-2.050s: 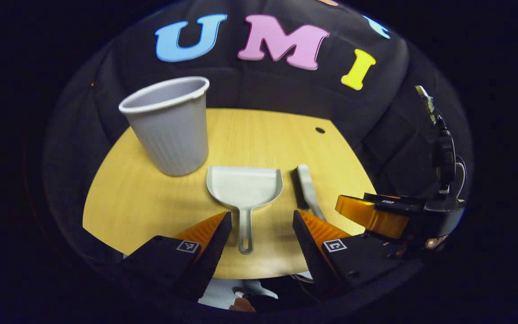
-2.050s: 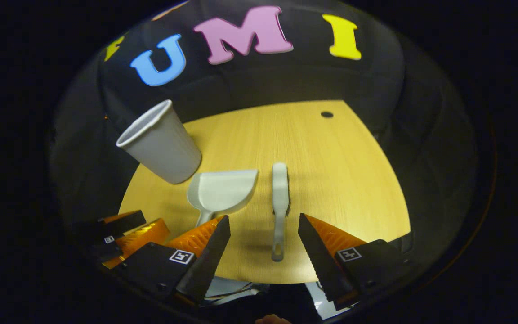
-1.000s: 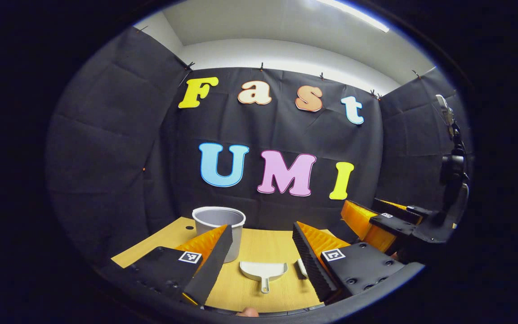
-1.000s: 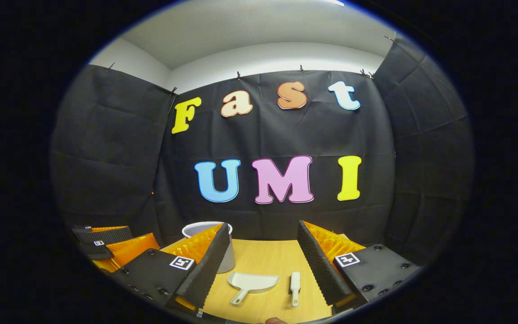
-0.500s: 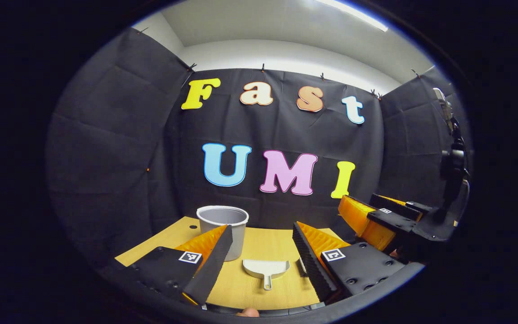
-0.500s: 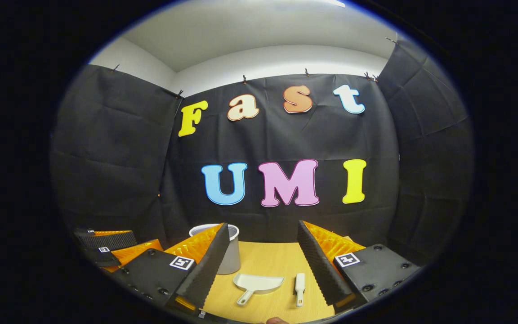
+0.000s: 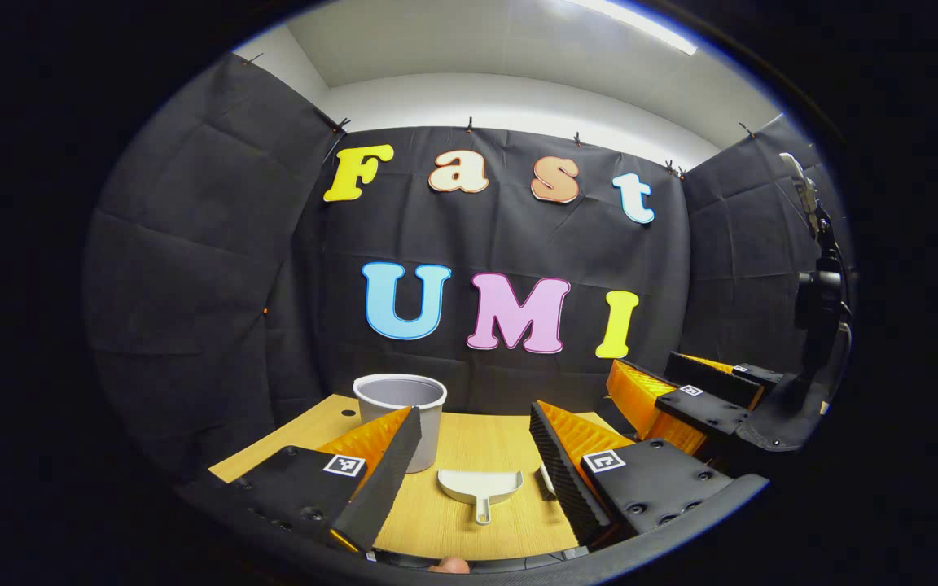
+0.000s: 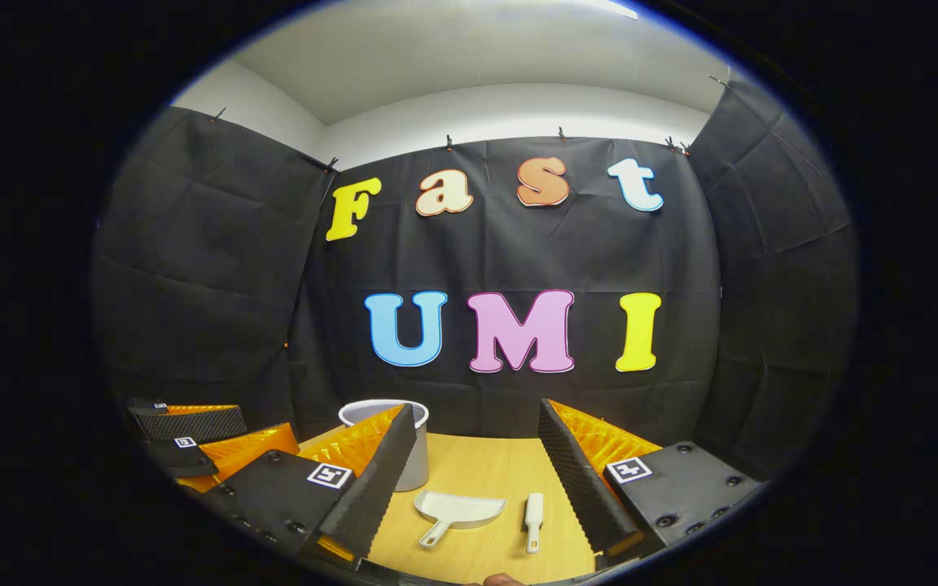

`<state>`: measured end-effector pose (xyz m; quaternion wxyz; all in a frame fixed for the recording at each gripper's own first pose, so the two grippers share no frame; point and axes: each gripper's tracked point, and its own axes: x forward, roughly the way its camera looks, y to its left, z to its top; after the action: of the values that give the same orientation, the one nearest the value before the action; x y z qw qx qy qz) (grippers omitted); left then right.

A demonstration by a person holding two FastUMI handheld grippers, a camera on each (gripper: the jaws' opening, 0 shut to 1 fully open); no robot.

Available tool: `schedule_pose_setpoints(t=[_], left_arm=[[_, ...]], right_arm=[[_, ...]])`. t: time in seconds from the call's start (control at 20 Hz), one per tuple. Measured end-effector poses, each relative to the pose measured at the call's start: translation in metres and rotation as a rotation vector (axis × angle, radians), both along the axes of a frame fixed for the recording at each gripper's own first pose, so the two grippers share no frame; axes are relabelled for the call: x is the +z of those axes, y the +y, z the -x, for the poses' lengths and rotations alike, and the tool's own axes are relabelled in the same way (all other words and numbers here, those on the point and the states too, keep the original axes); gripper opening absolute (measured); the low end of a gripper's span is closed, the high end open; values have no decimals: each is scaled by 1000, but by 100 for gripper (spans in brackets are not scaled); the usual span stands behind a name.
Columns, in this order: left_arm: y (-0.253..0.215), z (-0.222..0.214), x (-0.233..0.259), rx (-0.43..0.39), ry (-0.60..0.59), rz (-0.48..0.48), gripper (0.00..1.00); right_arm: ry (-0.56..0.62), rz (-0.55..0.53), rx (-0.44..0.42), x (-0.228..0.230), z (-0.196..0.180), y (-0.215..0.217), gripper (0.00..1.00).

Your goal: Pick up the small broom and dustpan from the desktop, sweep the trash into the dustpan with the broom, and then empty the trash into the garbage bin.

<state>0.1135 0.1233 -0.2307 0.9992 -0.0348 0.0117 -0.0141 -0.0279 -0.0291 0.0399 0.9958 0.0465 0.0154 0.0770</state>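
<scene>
Both tongs are tilting slightly since half a second ago | left tongs [image 7: 469,456] and right tongs [image 8: 477,456] gaping, empty | dustpan [image 7: 479,487] lying at 12 o'clock of left tongs, handle toward them | broom [image 8: 532,514] beside it on desk [image 8: 485,468], nearer right tongs.

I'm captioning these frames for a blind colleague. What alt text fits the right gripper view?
The right tool, open and empty, is held back from a wooden desk where a dustpan and a small broom lie side by side, with a grey garbage bin behind.
</scene>
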Motion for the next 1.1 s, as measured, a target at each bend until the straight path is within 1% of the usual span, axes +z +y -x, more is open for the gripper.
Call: schedule_pose_setpoints(t=[0.05,0.1,0.4,0.7,1.1], left_arm=[[0,0,0,2,2,4,83],[-1,0,-1,0,9,10,80],[-2,-5,-9,14,53,35,80],[-1,-6,-19,8,84,54,79],[-2,-3,-20,-1,89,45,79]], right_arm=[[0,-3,1,0,-1,1,97],[3,-3,1,-2,0,1,97],[19,1,-2,-10,0,0,97],[26,12,-4,-14,-1,2,97],[29,18,-4,-15,-1,3,97]])
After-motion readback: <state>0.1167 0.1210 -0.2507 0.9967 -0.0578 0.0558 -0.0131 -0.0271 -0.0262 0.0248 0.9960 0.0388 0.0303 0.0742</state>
